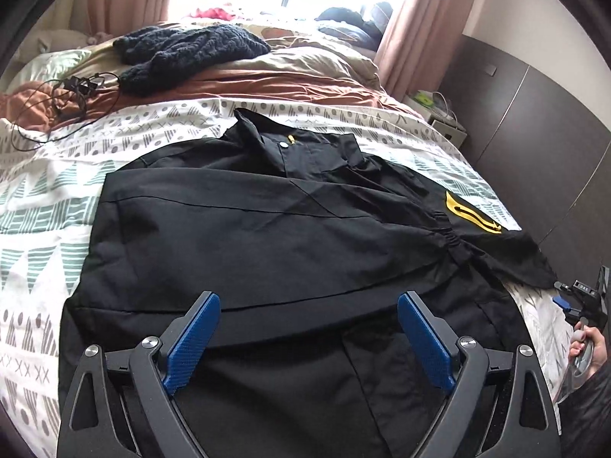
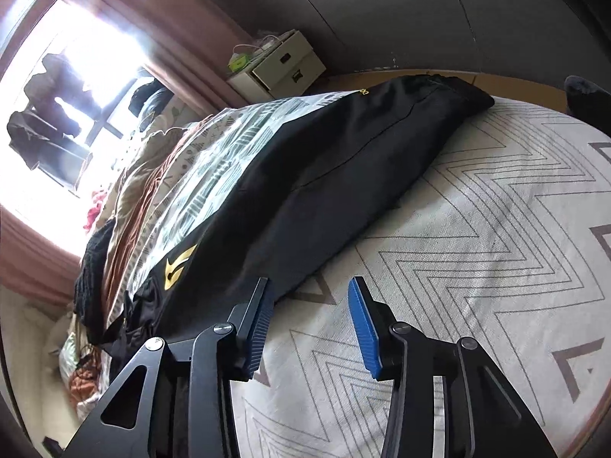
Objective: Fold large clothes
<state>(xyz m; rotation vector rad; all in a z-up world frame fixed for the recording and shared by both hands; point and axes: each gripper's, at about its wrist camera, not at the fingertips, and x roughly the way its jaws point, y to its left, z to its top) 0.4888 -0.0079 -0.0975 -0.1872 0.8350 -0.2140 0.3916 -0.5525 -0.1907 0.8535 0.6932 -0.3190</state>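
A large black jacket (image 1: 275,236) with a yellow emblem (image 1: 471,212) lies spread on the patterned bedspread (image 1: 46,229), collar toward the far side. My left gripper (image 1: 308,301) is open and empty, hovering over the jacket's near part. My right gripper (image 2: 311,286) is open and empty at the bed's right edge, its left finger touching or just beside the jacket's sleeve edge (image 2: 290,267). It also shows in the left wrist view (image 1: 565,297), next to the sleeve tip (image 1: 534,267). The jacket (image 2: 343,160) and emblem (image 2: 177,263) show in the right wrist view too.
A dark knitted garment (image 1: 191,49) and a tangle of black cables (image 1: 72,91) lie further up the bed on rumpled bedding. A white bedside drawer unit (image 2: 282,65) stands by the dark wardrobe (image 1: 534,122). A zigzag-pattern rug (image 2: 477,248) lies beside the bed.
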